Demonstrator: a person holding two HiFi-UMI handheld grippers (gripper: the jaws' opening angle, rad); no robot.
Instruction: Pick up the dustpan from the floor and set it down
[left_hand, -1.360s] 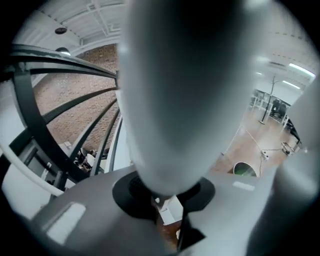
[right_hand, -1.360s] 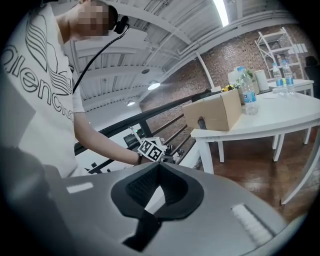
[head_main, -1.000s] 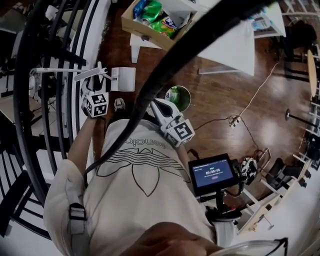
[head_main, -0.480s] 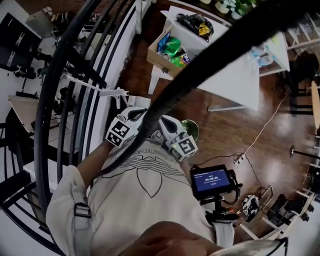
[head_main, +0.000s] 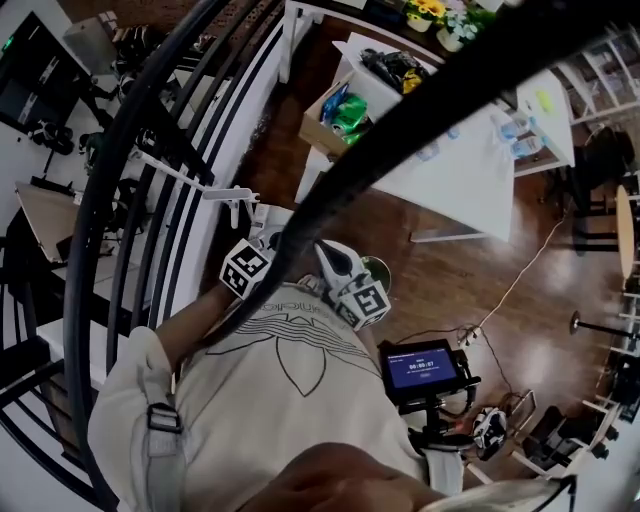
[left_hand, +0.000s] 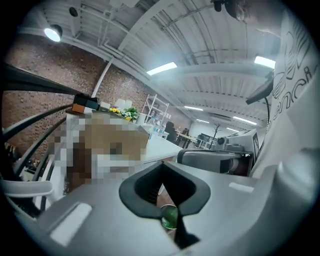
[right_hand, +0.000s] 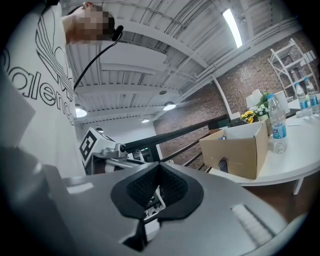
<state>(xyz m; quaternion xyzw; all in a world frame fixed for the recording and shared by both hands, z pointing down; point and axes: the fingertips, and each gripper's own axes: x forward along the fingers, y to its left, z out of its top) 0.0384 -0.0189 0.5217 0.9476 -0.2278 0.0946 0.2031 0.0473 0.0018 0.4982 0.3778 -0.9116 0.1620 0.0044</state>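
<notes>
The white long-handled dustpan (head_main: 258, 213) stands on the wooden floor beside the black railing, its handle (head_main: 190, 178) slanting left. Nothing touches it. My left gripper (head_main: 264, 236) is held up in front of the person's chest, just this side of the dustpan, jaws shut and empty. In the left gripper view the left gripper (left_hand: 162, 167) shows only a green bin (left_hand: 169, 216) through the gap below its pads. My right gripper (head_main: 323, 250) hangs close beside the left one, also shut with nothing in it. The right gripper view shows the right gripper (right_hand: 159, 165) pointing roughly level at the left gripper's marker cube (right_hand: 90, 142).
A black stair railing (head_main: 150, 200) runs along the left. A white table (head_main: 470, 170) carries a cardboard box of snacks (head_main: 340, 110) and a water bottle (right_hand: 277, 125). The green bin (head_main: 377, 268) sits on the floor by the right gripper. A cable (head_main: 520, 280) crosses the floor.
The left gripper rose from low beside the dustpan up to chest height and swung toward the right gripper. The right gripper lifted a little. The dustpan stayed on the floor.
</notes>
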